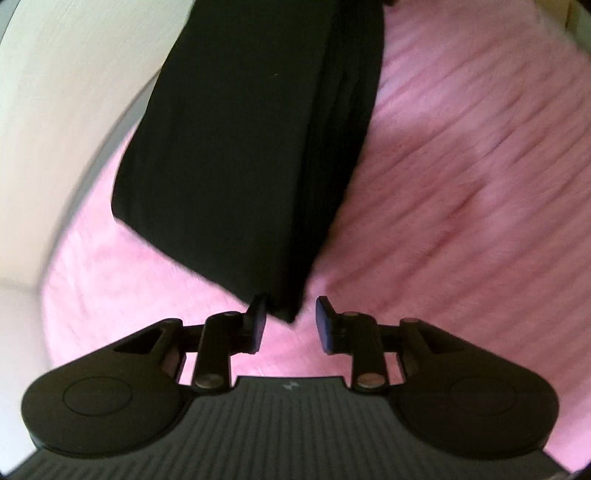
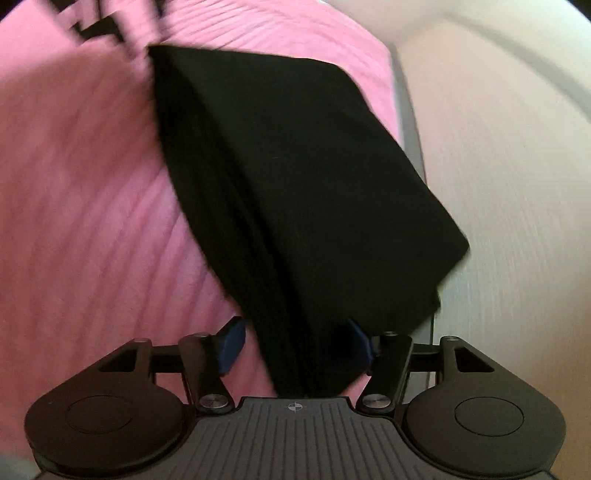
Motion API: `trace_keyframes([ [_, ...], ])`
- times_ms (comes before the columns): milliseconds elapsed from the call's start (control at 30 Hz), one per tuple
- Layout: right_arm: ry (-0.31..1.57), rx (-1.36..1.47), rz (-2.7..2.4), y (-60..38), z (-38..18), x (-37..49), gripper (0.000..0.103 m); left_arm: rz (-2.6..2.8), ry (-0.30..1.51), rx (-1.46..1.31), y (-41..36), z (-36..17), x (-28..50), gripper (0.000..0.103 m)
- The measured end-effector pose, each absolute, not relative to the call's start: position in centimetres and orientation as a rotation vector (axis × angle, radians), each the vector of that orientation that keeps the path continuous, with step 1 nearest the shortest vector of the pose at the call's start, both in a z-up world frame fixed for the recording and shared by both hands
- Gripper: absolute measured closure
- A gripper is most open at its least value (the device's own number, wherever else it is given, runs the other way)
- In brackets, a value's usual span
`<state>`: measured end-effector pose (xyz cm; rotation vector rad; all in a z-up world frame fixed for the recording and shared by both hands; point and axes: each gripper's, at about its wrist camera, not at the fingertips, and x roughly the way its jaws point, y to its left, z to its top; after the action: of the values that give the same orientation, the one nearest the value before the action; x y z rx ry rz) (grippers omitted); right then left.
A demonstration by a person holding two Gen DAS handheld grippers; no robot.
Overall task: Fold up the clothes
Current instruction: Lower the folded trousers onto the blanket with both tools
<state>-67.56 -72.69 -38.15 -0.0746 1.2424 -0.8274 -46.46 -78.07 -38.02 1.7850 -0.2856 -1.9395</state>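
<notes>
A folded black garment (image 1: 236, 155) lies on a pink fuzzy blanket (image 1: 461, 184). In the left wrist view my left gripper (image 1: 291, 325) is open, its fingers apart, with the garment's near corner just between the fingertips. In the right wrist view the same garment (image 2: 295, 184) runs from the far left down to my right gripper (image 2: 295, 347). That gripper is open, and the garment's near end lies in the wide gap between its blue pads (image 2: 231, 347). The other gripper shows blurred at the top left of the right wrist view (image 2: 107, 26).
The pink blanket (image 2: 81, 192) covers the surface. A pale floor (image 1: 55, 110) lies beyond the blanket's edge on the left of the left wrist view and on the right of the right wrist view (image 2: 517, 184). The garment's outer edge overhangs the blanket's border.
</notes>
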Motion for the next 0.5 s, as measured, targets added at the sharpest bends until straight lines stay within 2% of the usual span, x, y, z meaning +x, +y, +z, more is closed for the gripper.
trace_keyframes([
  [133, 1.101, 0.184, -0.925, -72.9, -33.6, -67.7, 0.042, -1.995, -0.081, 1.687, -79.1, -33.3, -45.4, 0.077],
  [267, 0.902, 0.302, -1.038, -79.5, -31.1, -67.8, 0.045, -1.995, 0.075, 1.523, -82.1, -31.0, -46.4, 0.076],
  [300, 0.867, 0.317, -1.052, -81.2, -31.4, -67.7, 0.058, -1.989, 0.090, 1.495, -83.3, -31.1, -47.0, 0.076],
  [367, 0.812, 0.347, -1.084, -84.6, -32.4, -67.6, 0.071, -1.977, 0.121, 1.436, -85.9, -31.7, -48.4, 0.076],
  [500, 0.842, 0.479, -1.151, -90.9, -36.0, -69.4, 0.076, -1.977, 0.166, 1.350, -90.3, -33.4, -51.1, 0.076],
])
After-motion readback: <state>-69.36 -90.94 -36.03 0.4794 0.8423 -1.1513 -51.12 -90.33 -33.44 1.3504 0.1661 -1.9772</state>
